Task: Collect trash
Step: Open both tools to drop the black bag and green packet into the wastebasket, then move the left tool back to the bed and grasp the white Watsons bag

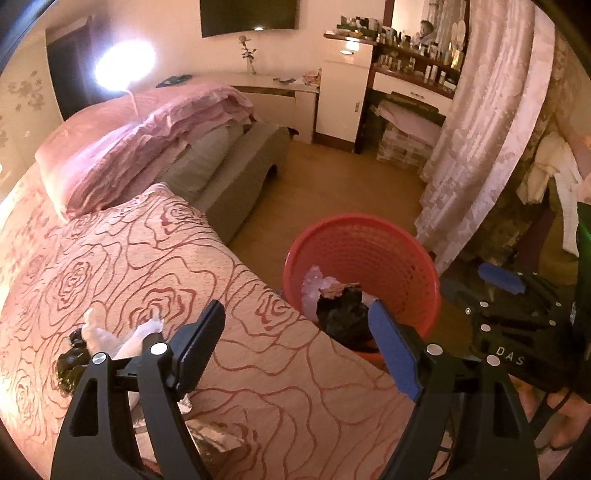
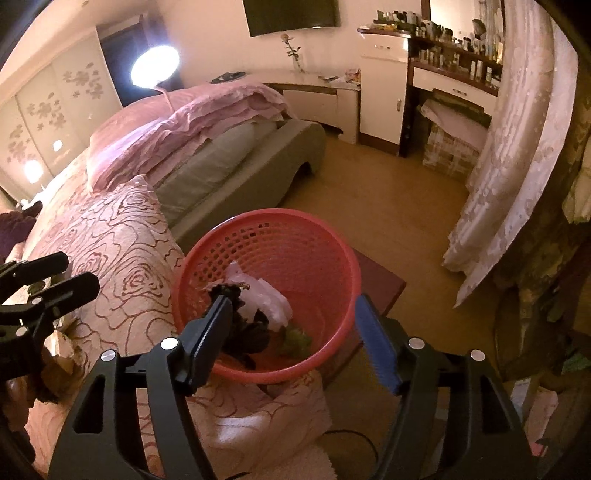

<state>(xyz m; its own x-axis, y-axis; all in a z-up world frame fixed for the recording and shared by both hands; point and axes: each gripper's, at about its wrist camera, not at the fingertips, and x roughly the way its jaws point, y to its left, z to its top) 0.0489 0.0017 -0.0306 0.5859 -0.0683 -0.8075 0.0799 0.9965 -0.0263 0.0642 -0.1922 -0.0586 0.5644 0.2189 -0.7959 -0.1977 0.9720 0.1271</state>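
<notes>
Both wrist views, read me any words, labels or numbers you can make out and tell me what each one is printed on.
"DAS": white letters on the black body of the right gripper, seen in the left wrist view; whether the word continues is hidden.
Bottles and jars on the dresser shelf: labels too small and blurred to read.
Red basket, bedspread, wall screen: no text visible.

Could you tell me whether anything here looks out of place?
Yes: crumpled white tissue and a wadded black wrapper lie on the pink rose-patterned bedspread, not in the red mesh plastic basket beside the bed. Both grippers are open and empty.
</notes>
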